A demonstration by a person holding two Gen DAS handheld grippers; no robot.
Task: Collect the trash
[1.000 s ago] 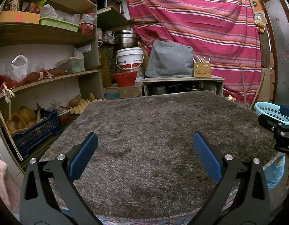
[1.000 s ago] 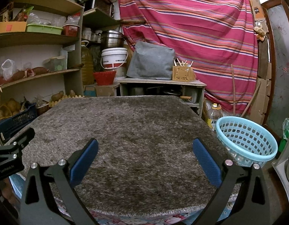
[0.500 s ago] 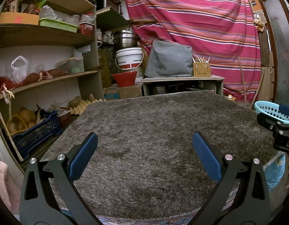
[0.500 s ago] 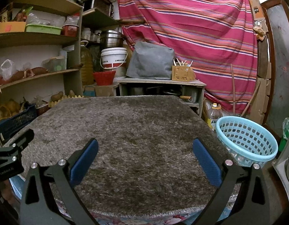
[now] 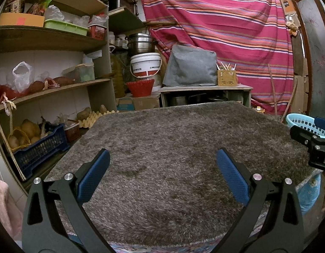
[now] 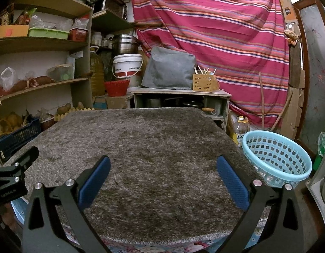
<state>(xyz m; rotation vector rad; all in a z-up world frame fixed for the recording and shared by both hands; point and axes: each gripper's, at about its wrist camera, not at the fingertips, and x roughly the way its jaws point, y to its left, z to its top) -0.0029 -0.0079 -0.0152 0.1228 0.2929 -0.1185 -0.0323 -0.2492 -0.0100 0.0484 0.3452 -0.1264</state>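
The round light-blue perforated plastic basket (image 6: 277, 155) stands just off the right edge of the table, below the level of the shaggy grey-brown rug (image 6: 145, 158) that covers the top. No trash shows on the rug. The right gripper (image 6: 162, 181) hovers over the near edge, its 2 blue-padded jaws spread wide and holding nothing. The left gripper (image 5: 162, 179) beside it is equally wide and holds nothing

Basket (image 6: 276, 156) right of the rug-covered table (image 6: 141, 147); shelves (image 6: 42, 84) left, cabinet (image 6: 181, 97) behind.
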